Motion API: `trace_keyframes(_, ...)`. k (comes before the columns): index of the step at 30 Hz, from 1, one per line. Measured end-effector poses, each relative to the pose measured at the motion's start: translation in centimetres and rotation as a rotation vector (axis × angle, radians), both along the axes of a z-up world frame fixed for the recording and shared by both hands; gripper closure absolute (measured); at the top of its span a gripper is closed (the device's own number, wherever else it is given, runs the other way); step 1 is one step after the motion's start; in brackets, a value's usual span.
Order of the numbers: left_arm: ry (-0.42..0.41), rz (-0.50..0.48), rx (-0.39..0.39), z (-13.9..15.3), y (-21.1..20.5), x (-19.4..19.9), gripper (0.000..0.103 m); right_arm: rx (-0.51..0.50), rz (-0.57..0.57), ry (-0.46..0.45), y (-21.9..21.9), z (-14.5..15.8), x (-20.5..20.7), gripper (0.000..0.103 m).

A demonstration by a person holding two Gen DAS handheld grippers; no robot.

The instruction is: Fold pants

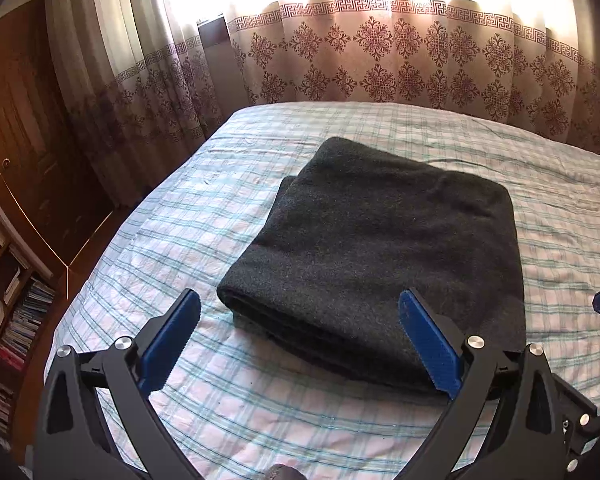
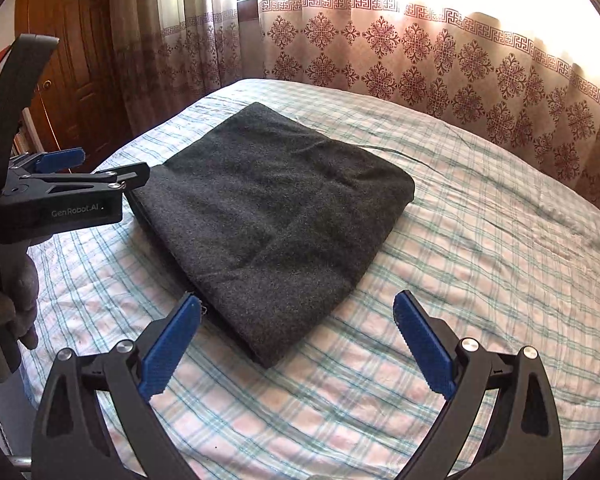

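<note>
While pants (image 1: 376, 256) lie folded, both grippers gape, empty.

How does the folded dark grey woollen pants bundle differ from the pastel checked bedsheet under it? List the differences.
1. The folded dark grey woollen pants bundle is plain charcoal; the pastel checked bedsheet has pink, white and teal checks.
2. The pants are stacked in thick layers; the sheet lies as one spread layer.
3. The pants look fuzzy; the sheet looks thin and lightly creased.
Both are fabric, and neither is held: the left gripper and right gripper are open.
</note>
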State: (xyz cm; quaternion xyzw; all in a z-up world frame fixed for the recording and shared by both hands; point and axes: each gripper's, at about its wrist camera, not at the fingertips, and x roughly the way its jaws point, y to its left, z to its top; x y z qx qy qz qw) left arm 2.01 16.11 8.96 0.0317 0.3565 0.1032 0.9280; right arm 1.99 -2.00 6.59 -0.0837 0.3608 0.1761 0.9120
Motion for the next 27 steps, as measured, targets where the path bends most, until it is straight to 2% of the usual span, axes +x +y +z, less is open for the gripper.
trace_keyframes(3,0.061,0.018,-0.018,-2.8,1.4,1.7,0.002,0.004,-0.027,0.040,0.3,-1.8,1.6,0.007)
trace_keyframes(5,0.102,0.028,-0.035,-4.5,2.1,2.7,0.002,-0.028,-0.034,0.060,1.0,-3.2,2.8,0.007)
trace_keyframes(9,0.141,0.032,-0.077,-6.8,3.3,3.9,0.002,-0.058,-0.034,0.133,1.9,-6.0,4.5,0.005)
trace_keyframes(15,0.143,0.027,-0.103,-7.7,3.8,4.4,0.002,-0.063,-0.032,0.155,2.0,-6.5,4.8,0.005)
trace_keyframes(20,0.138,0.025,-0.126,-8.0,4.1,4.2,0.002,-0.083,-0.027,0.137,2.4,-6.4,4.4,0.005)
trace_keyframes(27,0.115,0.046,-0.094,-6.1,3.5,2.8,0.002,-0.044,0.007,0.062,2.0,-3.6,1.7,0.005)
